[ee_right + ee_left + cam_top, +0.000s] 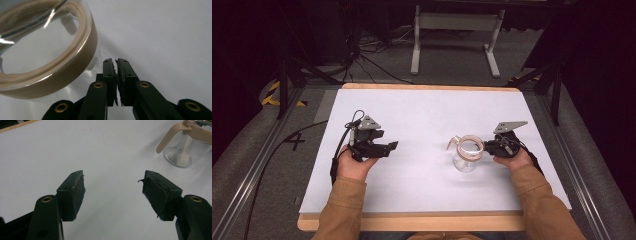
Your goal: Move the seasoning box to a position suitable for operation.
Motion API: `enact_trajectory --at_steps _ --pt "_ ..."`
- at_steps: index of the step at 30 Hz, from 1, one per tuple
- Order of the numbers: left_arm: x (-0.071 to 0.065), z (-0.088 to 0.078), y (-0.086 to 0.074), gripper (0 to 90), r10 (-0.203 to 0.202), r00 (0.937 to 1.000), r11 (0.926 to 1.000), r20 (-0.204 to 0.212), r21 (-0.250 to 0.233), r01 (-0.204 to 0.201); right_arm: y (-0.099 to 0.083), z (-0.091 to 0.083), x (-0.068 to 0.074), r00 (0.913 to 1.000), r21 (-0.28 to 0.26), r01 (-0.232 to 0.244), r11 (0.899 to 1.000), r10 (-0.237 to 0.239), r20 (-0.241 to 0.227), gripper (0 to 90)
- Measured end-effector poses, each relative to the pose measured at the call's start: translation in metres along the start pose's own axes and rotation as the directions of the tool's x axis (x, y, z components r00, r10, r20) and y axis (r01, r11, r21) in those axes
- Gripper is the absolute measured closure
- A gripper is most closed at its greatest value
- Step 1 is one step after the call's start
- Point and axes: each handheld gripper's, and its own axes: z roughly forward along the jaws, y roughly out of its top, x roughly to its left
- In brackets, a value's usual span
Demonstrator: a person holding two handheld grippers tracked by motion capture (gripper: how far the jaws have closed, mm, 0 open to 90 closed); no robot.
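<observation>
Left tongs (113, 191) gape wide, empty, over the white table (422, 110) | Right tongs (116, 65) pressed together on nothing, just beside the glass jar (467, 153) | Jar with tan rim and handle stands upright, right of centre, well apart from left tongs

Clear glass jar (467, 154), tan rim and handle, upright on white table (422, 115).

Glass jar (467, 155) beside right tongs (488, 147)
</observation>
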Motion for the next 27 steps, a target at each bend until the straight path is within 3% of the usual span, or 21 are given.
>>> enact_trajectory --at_steps 3,8,16,21,27 --pt "0.001 0.001 0.000 34.3 0.019 0.9998 0.9998 0.000 0.001 -0.019 0.000 0.001 0.002 1.0000 0.007 0.006 1.000 -0.006 0.004 86.5" --pt "0.000 0.003 0.002 34.4 0.009 1.0000 0.9999 0.002 0.004 -0.009 0.001 0.000 0.005 1.0000 0.017 -0.003 1.000 0.003 0.007 89.0" --pt "-0.003 0.010 0.008 34.3 0.031 0.9994 0.9994 0.016 0.016 -0.031 0.000 -0.003 0.011 0.9999 0.044 -0.015 0.999 0.015 -0.004 89.1" --pt "-0.004 0.014 0.011 34.4 0.038 0.9988 0.9992 0.031 0.011 -0.039 -0.001 -0.003 0.016 0.9988 0.059 -0.044 0.997 0.045 -0.017 89.1" --pt "-0.006 0.017 0.015 34.4 0.047 0.9982 0.9987 0.036 0.019 -0.048 -0.003 -0.002 0.023 0.9996 0.078 -0.016 0.997 0.018 -0.022 89.2"
